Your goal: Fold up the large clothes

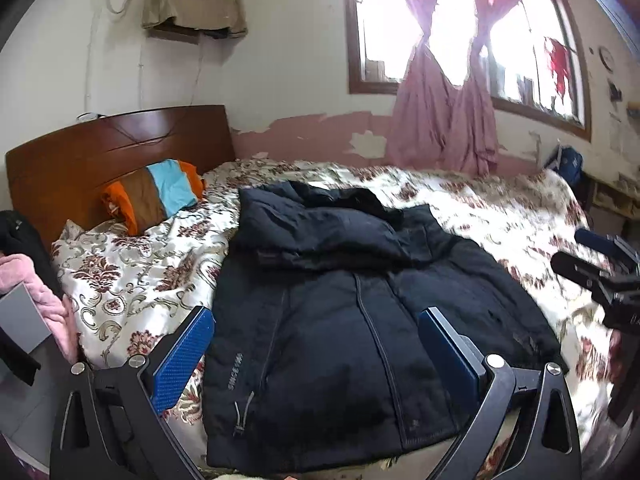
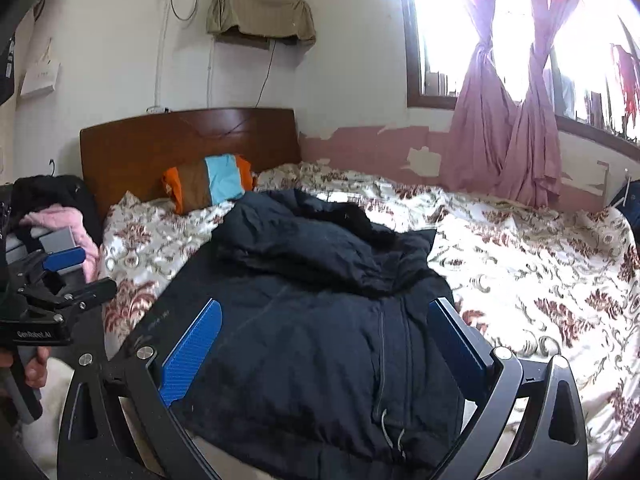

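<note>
Left wrist view puts my left gripper (image 1: 316,344) nearest, its blue-padded fingers (image 1: 182,360) spread wide and holding nothing, poised above the hem of a black padded jacket (image 1: 340,320). I see the jacket lying front-up on the floral bedspread (image 1: 132,276), zip closed down the middle, drawcords at the hem, pale lettering low on one panel. Its upper part is folded down over the chest in a rumpled heap, with a darker fuzzy trim at the far edge.

Beyond it sits a striped pillow (image 1: 156,196) in orange, brown and light blue against the wooden headboard (image 1: 116,148); farther still, knotted pink curtains (image 1: 444,112) hang at a bright window.

Only this view catches my right gripper (image 1: 592,256) at the right edge, blurred, its fingers apart over the bedspread.

From the right wrist view, my right gripper (image 2: 324,340) also stands wide and empty over the jacket (image 2: 312,320). This view alone shows the left gripper (image 2: 76,272) from the side, a hand (image 2: 36,364) on its grip, and a pink garment (image 2: 76,224) piled beside the bed.
</note>
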Motion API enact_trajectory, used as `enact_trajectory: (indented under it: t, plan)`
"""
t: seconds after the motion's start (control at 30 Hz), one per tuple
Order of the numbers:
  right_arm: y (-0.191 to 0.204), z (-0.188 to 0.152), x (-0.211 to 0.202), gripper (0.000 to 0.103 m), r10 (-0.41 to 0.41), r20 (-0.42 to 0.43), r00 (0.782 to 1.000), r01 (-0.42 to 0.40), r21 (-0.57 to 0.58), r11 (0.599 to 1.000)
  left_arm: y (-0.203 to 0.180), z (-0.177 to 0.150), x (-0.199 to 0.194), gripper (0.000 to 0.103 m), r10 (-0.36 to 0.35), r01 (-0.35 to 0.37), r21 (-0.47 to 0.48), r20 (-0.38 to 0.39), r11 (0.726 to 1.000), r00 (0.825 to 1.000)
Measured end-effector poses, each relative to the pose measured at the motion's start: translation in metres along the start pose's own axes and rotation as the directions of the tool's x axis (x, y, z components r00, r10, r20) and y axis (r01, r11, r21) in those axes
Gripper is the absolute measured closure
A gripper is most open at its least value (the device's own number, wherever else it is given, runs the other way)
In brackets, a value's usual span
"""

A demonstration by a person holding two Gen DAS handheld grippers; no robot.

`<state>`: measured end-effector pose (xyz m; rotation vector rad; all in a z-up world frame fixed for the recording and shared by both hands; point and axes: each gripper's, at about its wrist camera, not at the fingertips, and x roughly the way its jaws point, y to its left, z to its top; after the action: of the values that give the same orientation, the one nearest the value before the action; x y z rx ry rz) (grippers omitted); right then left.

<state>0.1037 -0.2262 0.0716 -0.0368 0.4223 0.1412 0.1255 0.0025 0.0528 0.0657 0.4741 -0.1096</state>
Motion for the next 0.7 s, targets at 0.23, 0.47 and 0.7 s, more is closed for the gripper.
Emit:
enact_trajectory:
  t: [0.23,0.47,0.7]
  plan:
    - [-0.003,-0.027,-0.005,0.002,0.018,-0.038,0.999,-0.017,0.026,1.000,-0.016,-0.033,0.010,0.000,-0.032,0.035,0.051,-0.061,0.998,0.998]
    - [-0.005,-0.050,0.000,0.002,-0.033,-0.053,0.998,0.035,0.052,0.998,-0.017,-0.061,0.022,0.000,-0.018,0.024,0.035,-0.155,0.999,0.988]
    - [-0.004,-0.058,0.009,0.002,-0.060,-0.102,0.993,0.060,0.004,0.998,-0.019,-0.081,0.021,0.000,0.043,-0.025,0.103,-0.176,0.994,0.983]
